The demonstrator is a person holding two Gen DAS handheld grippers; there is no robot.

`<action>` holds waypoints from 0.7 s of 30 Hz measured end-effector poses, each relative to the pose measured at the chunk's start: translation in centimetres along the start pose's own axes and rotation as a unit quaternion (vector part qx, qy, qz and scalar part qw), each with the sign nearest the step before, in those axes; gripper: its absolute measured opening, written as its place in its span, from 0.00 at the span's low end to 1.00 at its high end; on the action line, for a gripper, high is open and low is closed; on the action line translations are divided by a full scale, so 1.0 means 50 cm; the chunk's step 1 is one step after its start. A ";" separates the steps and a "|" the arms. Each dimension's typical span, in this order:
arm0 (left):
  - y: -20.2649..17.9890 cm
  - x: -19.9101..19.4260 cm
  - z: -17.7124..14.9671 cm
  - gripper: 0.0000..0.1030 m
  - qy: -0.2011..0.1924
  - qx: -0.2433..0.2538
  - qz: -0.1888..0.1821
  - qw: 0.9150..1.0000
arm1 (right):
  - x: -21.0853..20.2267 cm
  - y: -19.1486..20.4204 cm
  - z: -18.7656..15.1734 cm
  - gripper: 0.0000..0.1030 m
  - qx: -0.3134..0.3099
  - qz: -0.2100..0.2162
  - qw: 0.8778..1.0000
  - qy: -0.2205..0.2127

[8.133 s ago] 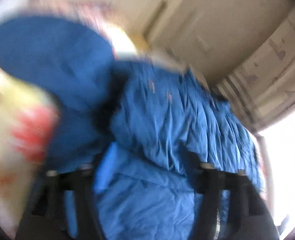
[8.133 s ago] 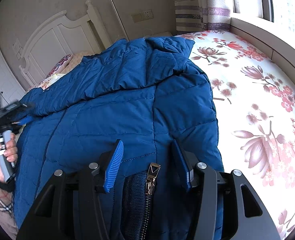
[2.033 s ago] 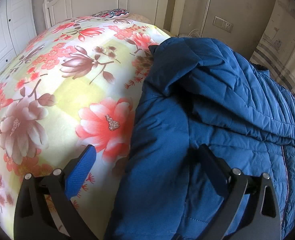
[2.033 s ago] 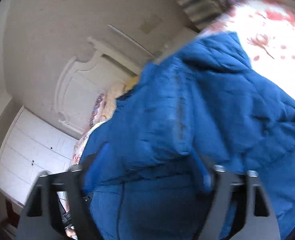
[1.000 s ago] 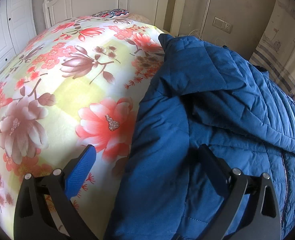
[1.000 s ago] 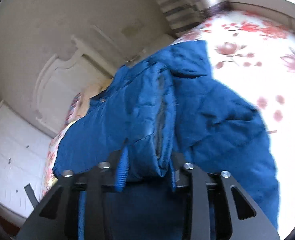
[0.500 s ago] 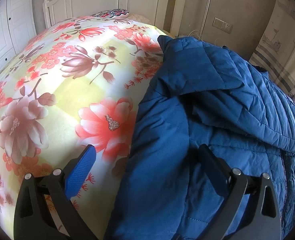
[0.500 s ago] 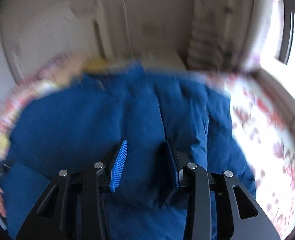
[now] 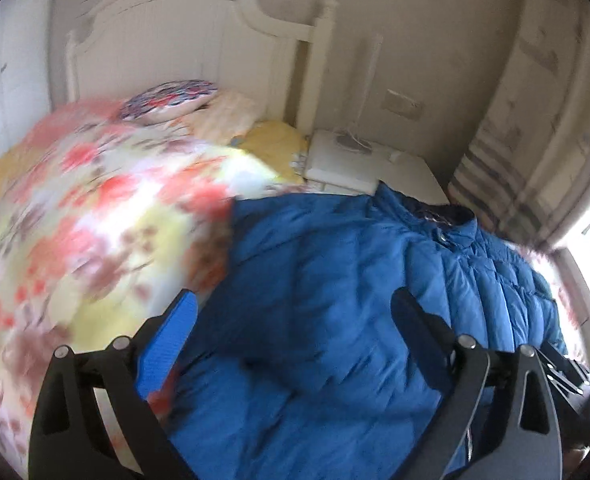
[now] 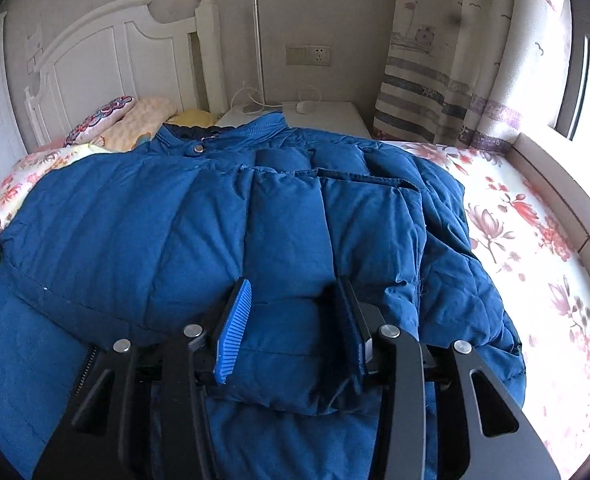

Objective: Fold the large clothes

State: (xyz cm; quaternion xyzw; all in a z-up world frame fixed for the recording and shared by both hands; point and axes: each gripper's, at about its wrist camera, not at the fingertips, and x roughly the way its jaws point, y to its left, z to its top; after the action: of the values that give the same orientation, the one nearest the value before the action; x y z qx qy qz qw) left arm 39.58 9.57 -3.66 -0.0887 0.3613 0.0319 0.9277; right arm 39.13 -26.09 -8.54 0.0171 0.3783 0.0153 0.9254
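Observation:
A blue quilted puffer jacket (image 10: 155, 232) lies spread on the bed, collar toward the headboard, with a sleeve (image 10: 335, 240) folded over its front. My right gripper (image 10: 295, 312) hovers over the end of that sleeve, jaws apart with the sleeve cuff between them, not pinched. In the left wrist view the jacket (image 9: 335, 300) fills the centre, blurred by motion. My left gripper (image 9: 295, 332) is wide open above the jacket's left side and holds nothing.
The bed has a floral quilt (image 9: 75, 232) and a floral sheet (image 10: 535, 248). Pillows (image 10: 135, 120) lie against the white headboard (image 10: 115, 60). A white nightstand (image 10: 319, 114) and striped curtain (image 10: 435, 92) stand at the back. A window ledge (image 10: 567, 192) runs along the right.
The right gripper carried the sleeve over the jacket front and opened on it. The left gripper has just swung up and right from the jacket's left edge; its view is blurred.

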 end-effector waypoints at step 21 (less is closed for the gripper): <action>-0.115 0.270 0.104 0.98 0.156 0.023 0.110 0.981 | 0.001 -0.010 0.001 0.39 0.016 0.018 1.000 0.002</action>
State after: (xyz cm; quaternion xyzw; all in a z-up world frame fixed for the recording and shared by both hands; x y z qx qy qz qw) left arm 53.71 4.84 -8.22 -0.0308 0.5100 0.1114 0.8524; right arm 39.23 -26.61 -8.54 0.0387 0.3797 0.0264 0.9239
